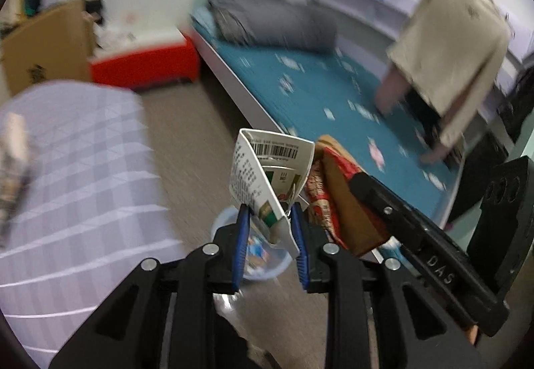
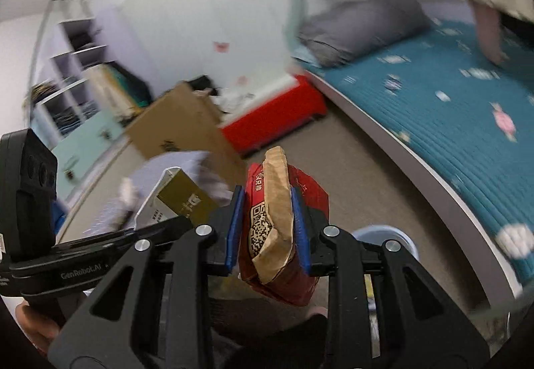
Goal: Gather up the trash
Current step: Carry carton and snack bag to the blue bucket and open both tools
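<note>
My left gripper (image 1: 269, 212) is shut on a flattened white carton (image 1: 267, 175) with a barcode and green print, held above the floor. My right gripper (image 2: 267, 198) is shut on a crumpled red and brown paper bag (image 2: 277, 228) with a QR code. The bag (image 1: 328, 202) shows in the left wrist view just right of the carton, with the right gripper's body behind it. The carton (image 2: 173, 198) shows in the right wrist view to the left. A pale blue bin (image 1: 257, 252) with some trash inside sits on the floor below my left gripper; its rim (image 2: 387, 233) shows behind my right gripper.
A bed with a teal cover (image 1: 333, 91) and a grey pillow (image 1: 273, 21) runs along the right. A person in beige (image 1: 457, 58) leans on it. A red box (image 1: 147, 65), a cardboard box (image 1: 46, 45) and a checked cloth (image 1: 80, 175) lie at the left. A shelf (image 2: 73, 68) stands by the wall.
</note>
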`<state>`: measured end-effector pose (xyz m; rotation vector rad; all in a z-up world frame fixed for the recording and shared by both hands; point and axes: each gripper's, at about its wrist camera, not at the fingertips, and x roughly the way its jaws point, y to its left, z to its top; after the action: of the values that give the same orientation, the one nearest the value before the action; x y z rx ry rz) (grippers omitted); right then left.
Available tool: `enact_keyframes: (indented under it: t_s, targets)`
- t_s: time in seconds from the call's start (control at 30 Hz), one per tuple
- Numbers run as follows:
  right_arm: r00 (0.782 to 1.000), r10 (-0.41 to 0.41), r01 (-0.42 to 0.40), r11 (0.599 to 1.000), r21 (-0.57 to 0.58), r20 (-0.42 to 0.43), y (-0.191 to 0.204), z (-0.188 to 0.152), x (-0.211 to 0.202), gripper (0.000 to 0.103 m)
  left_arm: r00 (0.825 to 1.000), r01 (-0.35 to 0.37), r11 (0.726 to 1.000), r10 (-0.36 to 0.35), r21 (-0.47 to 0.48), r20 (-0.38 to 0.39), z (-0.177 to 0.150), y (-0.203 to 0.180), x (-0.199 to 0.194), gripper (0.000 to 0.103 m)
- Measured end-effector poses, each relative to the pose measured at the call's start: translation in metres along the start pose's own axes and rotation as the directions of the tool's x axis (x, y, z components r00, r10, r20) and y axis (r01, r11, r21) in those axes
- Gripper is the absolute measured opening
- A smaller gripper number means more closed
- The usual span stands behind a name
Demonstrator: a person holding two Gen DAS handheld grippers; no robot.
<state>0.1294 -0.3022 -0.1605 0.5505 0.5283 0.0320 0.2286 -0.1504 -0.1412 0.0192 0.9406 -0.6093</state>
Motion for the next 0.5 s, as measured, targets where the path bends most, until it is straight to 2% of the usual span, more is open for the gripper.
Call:
enact_keyframes:
  t_s: [0.13, 0.27, 0.43, 0.5]
  targets:
    - [0.997, -0.068, 0.07, 0.996, 0.059, -0.044, -0.049, -0.017, 0.017, 0.028, 0.99, 0.009, 1.0, -0.006, 0.023, -0.144, -0.012, -0.017, 0.078, 0.024]
    - [0.989, -0.123, 0.13, 0.986, 0.1, -0.079, -0.083, -0.033, 0.037, 0.028, 0.972, 0.002, 1.0, 0.003, 0.022, -0.237, -0.015, -0.015, 0.133, 0.024]
    - [0.98, -0.169, 0.182, 0.974, 0.138, -0.101, -0.112, -0.04, 0.065, 0.028, 0.952, -0.009, 1.0, 0.016, 0.023, -0.305, -0.014, -0.01, 0.186, 0.025]
    - [0.977, -0.185, 0.199, 0.968, 0.151, -0.101, -0.122, -0.044, 0.07, 0.028, 0.948, -0.011, 1.0, 0.018, 0.022, -0.319, -0.01, -0.01, 0.198, 0.029]
